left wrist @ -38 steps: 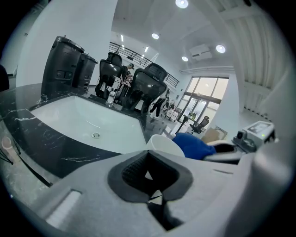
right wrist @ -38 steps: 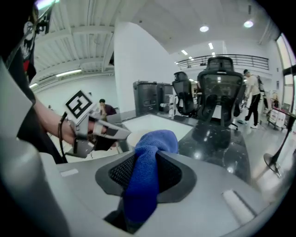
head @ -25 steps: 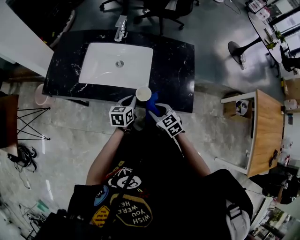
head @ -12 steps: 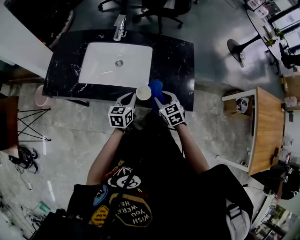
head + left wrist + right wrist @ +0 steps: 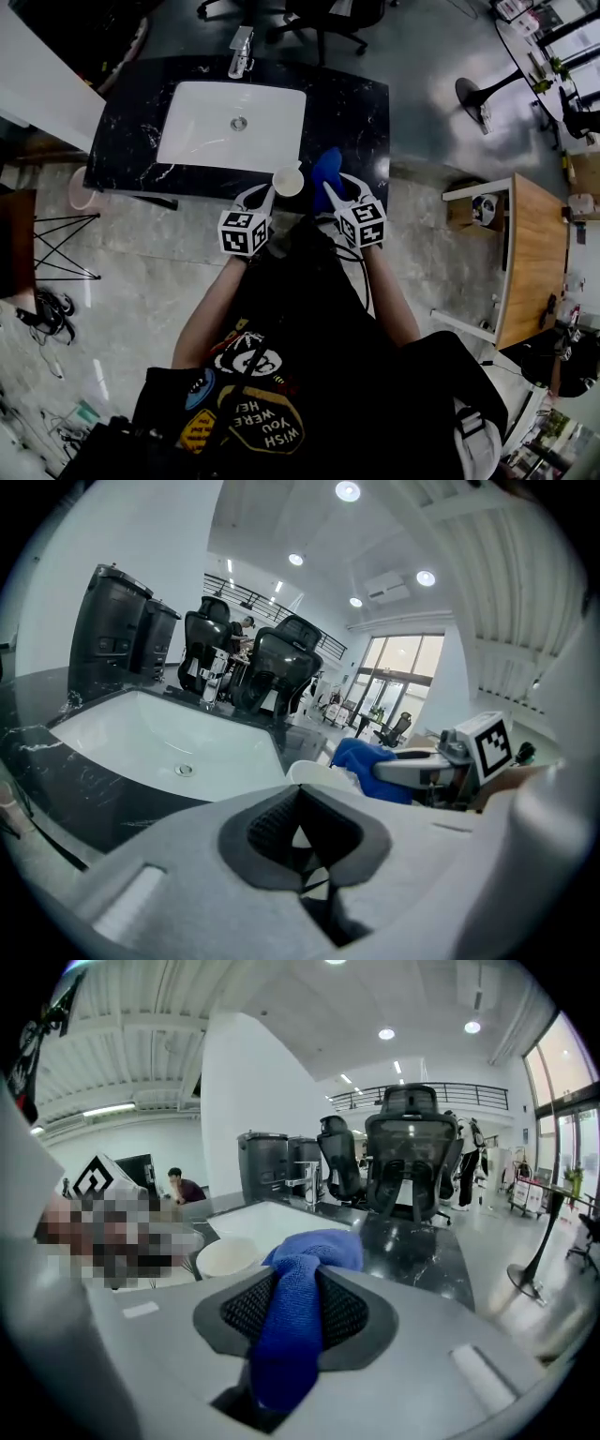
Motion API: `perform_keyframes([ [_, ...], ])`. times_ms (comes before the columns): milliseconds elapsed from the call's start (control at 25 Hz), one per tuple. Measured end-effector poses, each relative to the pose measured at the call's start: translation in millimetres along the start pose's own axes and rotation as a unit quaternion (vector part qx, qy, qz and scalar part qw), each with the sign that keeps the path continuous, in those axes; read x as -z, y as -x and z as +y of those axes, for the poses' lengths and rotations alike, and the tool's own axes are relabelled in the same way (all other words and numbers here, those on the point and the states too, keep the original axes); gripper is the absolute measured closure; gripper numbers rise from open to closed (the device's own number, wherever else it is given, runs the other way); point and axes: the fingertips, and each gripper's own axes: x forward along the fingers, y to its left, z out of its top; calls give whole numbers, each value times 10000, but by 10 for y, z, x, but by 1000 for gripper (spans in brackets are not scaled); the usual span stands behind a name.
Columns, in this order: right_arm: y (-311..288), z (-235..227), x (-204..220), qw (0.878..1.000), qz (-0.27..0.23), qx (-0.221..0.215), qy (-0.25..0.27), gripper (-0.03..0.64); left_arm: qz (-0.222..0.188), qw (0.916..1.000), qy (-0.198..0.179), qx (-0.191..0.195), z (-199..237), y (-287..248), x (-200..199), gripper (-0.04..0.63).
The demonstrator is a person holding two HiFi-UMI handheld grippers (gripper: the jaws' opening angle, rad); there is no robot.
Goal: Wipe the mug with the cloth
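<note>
Off the sink's (image 5: 202,141) near right corner, your left tool (image 5: 267,194) pinches the mug (image 5: 288,180) and your right tool (image 5: 335,192) clamps the cloth (image 5: 326,167). Hold the mug steady and sweep the bunched cloth round its wall.

Lighting: bright, even; recessed ceiling lights (image 5: 348,491) at 12 o'clock, daylight from windows (image 5: 401,663) at 2 o'clock. Soft sheen on countertop (image 5: 422,1241). Quality: heavy fisheye bending, dark vignetted corners, near foreground soft.
</note>
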Motion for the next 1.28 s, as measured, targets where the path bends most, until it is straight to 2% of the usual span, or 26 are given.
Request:
perform_keyframes([
  [80,-87,55,-32,9995,127,-65,283,494,6,10000,32,-22,9,0,-5,592],
  [200,-153,409,209,9935,513,-690,750,494,66,9999,76,91,-44,-22,17,592],
  [360,3,908,588,9752,783,-1536,1389,495,95,9998,75,165,-34,-19,22,592],
  [440,87,978,634,9663,766,-1699,1777,495,107,9998,62,182,-26,-14,23,592],
  [520,111,792,449,9754,547,-1439,1577,495,120,9997,39,191,-28,-18,21,592],
  [600,91,480,57,9904,114,-913,1029,495,134,9997,42,209,-21,-19,11,592],
  [680,25,240,-253,9959,-132,-506,734,495,127,9996,90,215,1,-21,-1,592],
  [720,-32,186,-288,9962,-46,-420,768,495,123,9996,119,208,13,-23,-3,592],
  [840,-154,301,57,9889,730,-640,1126,495,153,9996,153,185,21,-29,11,592],
  [960,-54,727,449,9775,1107,-1353,1185,495,204,9996,101,184,12,-44,2,592],
  [1040,38,1016,529,9692,1046,-1851,1243,495,218,9995,75,201,11,-50,-13,592],
  [1120,106,1107,489,9671,866,-2074,1195,495,235,9994,65,236,-1,-49,-3,592],
  [1200,129,949,275,9771,515,-1909,790,495,247,9994,74,250,4,-39,15,592],
  [1280,119,653,-89,9881,-14,-1517,242,497,235,9994,118,211,50,-24,17,592],
])
